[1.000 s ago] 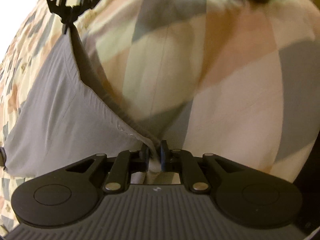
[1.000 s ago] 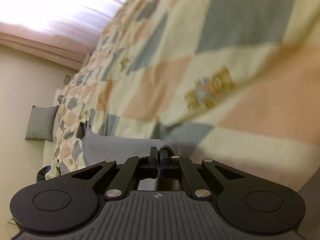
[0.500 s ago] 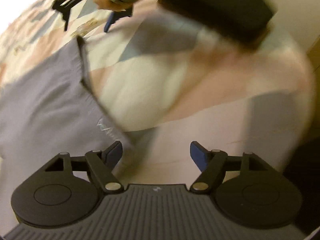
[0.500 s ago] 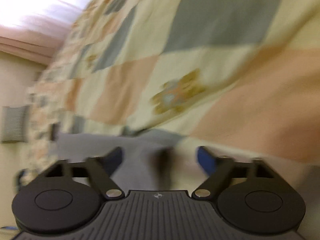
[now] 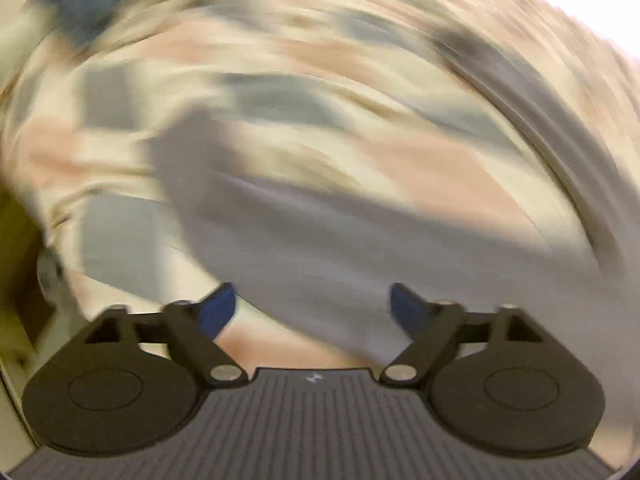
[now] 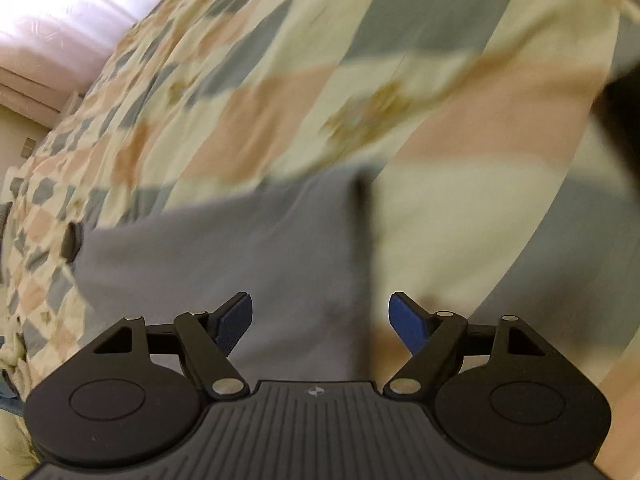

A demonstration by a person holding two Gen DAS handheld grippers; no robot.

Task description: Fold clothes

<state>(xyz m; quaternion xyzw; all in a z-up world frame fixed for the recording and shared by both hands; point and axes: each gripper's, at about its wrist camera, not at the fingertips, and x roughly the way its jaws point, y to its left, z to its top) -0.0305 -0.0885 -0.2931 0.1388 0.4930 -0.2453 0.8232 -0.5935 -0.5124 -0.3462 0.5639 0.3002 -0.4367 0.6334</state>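
A grey garment (image 6: 240, 252) lies flat on the patchwork quilt (image 6: 280, 92), with a straight folded edge on its right side. My right gripper (image 6: 320, 312) hovers over its near part; the jaws stand apart and are closing, with cloth below them but nothing pressed by the blue pads (image 6: 404, 316). In the left wrist view, heavily blurred, the same grey garment (image 5: 320, 240) spreads ahead of my left gripper (image 5: 312, 308), whose jaws are opening wide with no cloth gripped.
The quilt covers the bed on all sides of the garment. A bright curtained window (image 6: 68, 12) lies beyond the far end of the bed. A dark shape (image 6: 624, 120) sits at the right edge of the right wrist view.
Both grippers were shut on the grey garment's edge and have let go, their jaws now apart. The right gripper has lifted and pulled back. The left view has swung round and blurred.
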